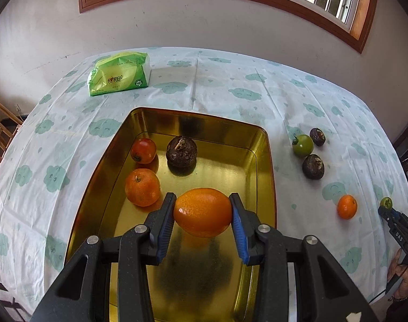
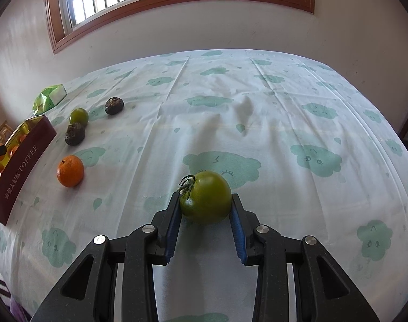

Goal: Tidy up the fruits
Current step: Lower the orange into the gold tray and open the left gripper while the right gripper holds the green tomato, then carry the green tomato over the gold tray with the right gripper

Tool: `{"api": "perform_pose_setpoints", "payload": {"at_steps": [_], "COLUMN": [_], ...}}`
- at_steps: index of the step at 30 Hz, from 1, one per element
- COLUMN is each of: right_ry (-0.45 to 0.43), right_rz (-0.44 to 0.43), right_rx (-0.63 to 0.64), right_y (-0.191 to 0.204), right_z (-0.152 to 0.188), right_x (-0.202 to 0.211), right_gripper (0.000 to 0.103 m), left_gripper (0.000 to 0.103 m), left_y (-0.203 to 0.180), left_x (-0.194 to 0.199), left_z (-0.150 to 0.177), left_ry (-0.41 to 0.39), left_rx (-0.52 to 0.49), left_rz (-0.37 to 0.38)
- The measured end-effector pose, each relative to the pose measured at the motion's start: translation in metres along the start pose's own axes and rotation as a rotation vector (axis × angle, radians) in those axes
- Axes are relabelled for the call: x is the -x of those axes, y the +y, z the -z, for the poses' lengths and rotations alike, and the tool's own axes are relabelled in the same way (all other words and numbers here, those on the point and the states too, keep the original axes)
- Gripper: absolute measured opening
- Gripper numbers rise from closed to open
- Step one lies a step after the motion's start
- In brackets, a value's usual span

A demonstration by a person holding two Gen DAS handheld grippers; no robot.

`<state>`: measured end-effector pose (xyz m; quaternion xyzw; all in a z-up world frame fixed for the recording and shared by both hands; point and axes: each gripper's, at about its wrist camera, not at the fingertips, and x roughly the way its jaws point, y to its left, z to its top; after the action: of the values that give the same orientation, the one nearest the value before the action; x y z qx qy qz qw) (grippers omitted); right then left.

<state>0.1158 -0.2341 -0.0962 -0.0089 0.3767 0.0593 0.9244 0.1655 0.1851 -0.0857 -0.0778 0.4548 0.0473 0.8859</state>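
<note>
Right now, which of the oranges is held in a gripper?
The big orange over the gold tin, clamped in the left gripper. One small orange lies in the tin; another lies on the cloth.

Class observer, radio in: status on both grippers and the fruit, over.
Left gripper shut on orange, over gold tin. Right gripper shut on green tomato, at tablecloth. Nothing blocking.

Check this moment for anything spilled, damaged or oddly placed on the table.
Nothing stands out. The gold metal tin sits flat with fruit inside, the loose fruit rests on the cloud-print tablecloth, and each tool grips its fruit squarely: an orange and a green tomato.
</note>
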Motion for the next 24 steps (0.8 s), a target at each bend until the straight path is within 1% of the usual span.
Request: {"api": "perform_pose_setpoints", "payload": {"at_steps": [5,9,13,15,16,17,19,22,24], "right_ry": [0.001,0.001,0.001,0.001,0.002,0.002,0.001,0.001,0.001], "right_rz": [0.000,0.000,0.001,0.001,0.001,0.001,0.001,0.003,0.005], "right_rx": [0.003,0.003,0.003,0.003,0.003,0.004,0.004,0.005,0.010], "right_y": [0.000,0.000,0.001,0.001,0.001,0.001,0.001,0.002,0.002], "right_z": [0.001,0.001,0.001,0.000,0.000,0.000,0.000,0.001,0.001], "right_x": [0.000,0.000,0.000,0.000,0.000,0.000,0.000,0.000,-0.001], "right_gripper": [0.036,0.036,0.036,0.036,0.036,0.036,0.036,0.036,0.036], "left_gripper": [0.037,0.037,0.042,0.046,0.053,0.063,0.075,0.083,0.085], "left_y": [-0.003,-0.005,-0.011,-0.012,-0.012,-0.011,-0.003,0.021,0.043], "left_x": [-0.015,-0.020,-0.021,-0.012,-0.004,0.004,0.025,0.055,0.070], "left_z": [-0.017,-0.031,-0.041,-0.039,-0.036,-0.031,-0.018,0.009,0.030], "left_ry": [0.006,-0.016,-0.016,-0.048,-0.075,-0.106,-0.172,-0.252,-0.263], "left_rx": [0.007,0.026,0.030,0.040,0.044,0.050,0.072,0.125,0.180], "left_rz": [-0.004,0.011,0.032,0.040,0.034,0.016,-0.036,-0.098,-0.143]}}
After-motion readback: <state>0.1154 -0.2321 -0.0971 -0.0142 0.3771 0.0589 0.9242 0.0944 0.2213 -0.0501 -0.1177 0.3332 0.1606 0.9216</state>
